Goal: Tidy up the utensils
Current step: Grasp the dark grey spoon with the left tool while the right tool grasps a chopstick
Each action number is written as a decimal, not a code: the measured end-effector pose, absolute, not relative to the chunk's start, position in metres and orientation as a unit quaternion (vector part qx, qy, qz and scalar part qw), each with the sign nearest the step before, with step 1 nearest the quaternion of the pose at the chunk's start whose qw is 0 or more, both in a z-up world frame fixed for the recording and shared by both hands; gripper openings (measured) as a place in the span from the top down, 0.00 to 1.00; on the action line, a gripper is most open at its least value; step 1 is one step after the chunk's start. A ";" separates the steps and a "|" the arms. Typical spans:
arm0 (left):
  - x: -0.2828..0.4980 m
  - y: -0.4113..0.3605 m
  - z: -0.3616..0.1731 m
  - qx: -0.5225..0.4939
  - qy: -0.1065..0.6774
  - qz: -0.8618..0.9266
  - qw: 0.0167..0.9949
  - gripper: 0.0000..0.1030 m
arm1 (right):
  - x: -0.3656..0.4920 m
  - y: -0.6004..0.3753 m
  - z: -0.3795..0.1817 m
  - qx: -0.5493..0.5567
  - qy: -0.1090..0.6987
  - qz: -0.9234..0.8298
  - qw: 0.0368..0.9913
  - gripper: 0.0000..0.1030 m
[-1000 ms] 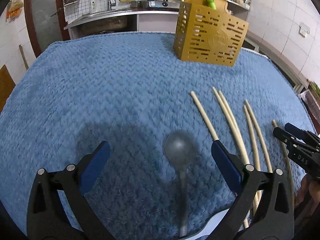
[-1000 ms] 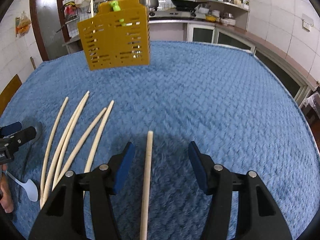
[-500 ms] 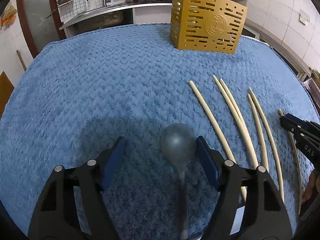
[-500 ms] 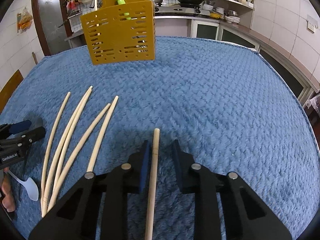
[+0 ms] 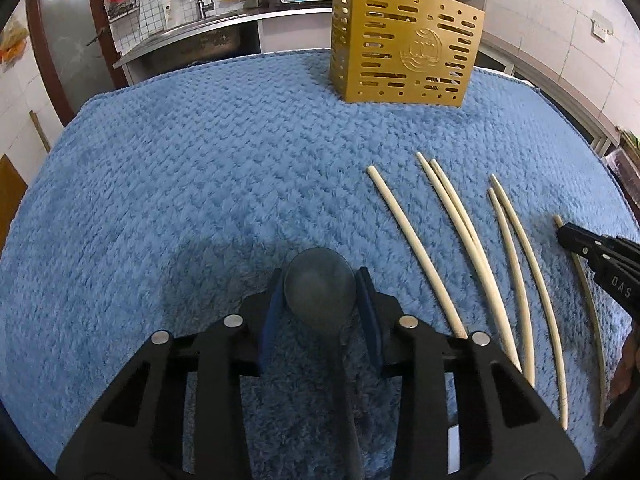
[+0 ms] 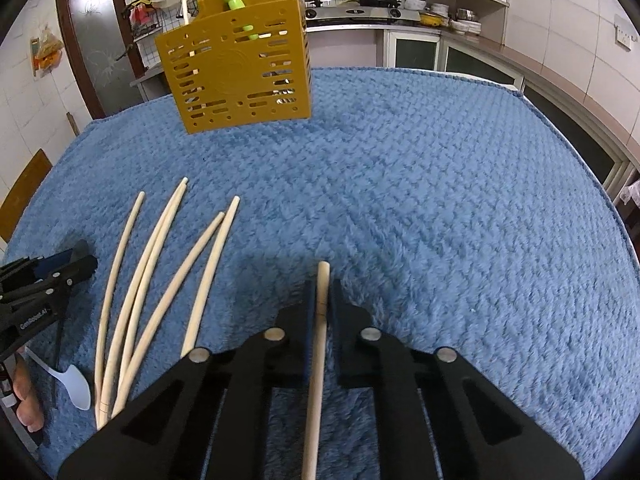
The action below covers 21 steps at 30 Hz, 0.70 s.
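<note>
My left gripper [image 5: 320, 292] is shut on a dark grey spoon [image 5: 320, 294], its blue pads against the bowl, low over the blue cloth [image 5: 200, 184]. My right gripper [image 6: 322, 300] is shut on a pale wooden chopstick [image 6: 320, 320] that points forward between the pads. Several more chopsticks [image 5: 452, 220] lie side by side on the cloth between the grippers; they also show in the right wrist view [image 6: 160, 264]. The yellow slotted utensil holder [image 5: 404, 52] stands at the far side of the cloth, with a green-topped utensil [image 6: 236, 2] in it.
A white plastic spoon [image 6: 76, 388] lies near the cloth's front left edge beside the left gripper [image 6: 48, 284]. The right gripper shows at the right edge of the left wrist view [image 5: 600, 252]. A kitchen counter, sink and stove run behind the table.
Both grippers went from open to shut: the left closed on the grey spoon's bowl, the right closed on the single chopstick. Both have moved slightly forward.
</note>
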<state>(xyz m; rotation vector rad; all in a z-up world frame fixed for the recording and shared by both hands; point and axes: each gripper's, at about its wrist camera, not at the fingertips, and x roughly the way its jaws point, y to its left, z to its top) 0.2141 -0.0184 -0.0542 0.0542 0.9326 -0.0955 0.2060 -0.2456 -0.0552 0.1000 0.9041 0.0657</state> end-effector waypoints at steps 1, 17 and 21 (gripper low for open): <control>0.214 -0.018 -0.054 0.023 0.449 -0.047 0.892 0.67 | 0.206 -0.247 -0.055 0.052 0.437 0.033 0.897 0.93; 0.210 -0.012 -0.044 0.003 0.436 -0.053 0.898 0.67 | 0.202 -0.252 -0.046 0.072 0.425 0.044 0.901 0.94; 0.205 -0.012 -0.036 0.001 0.423 -0.057 0.904 0.67 | 0.200 -0.255 -0.042 0.078 0.417 0.044 0.905 0.94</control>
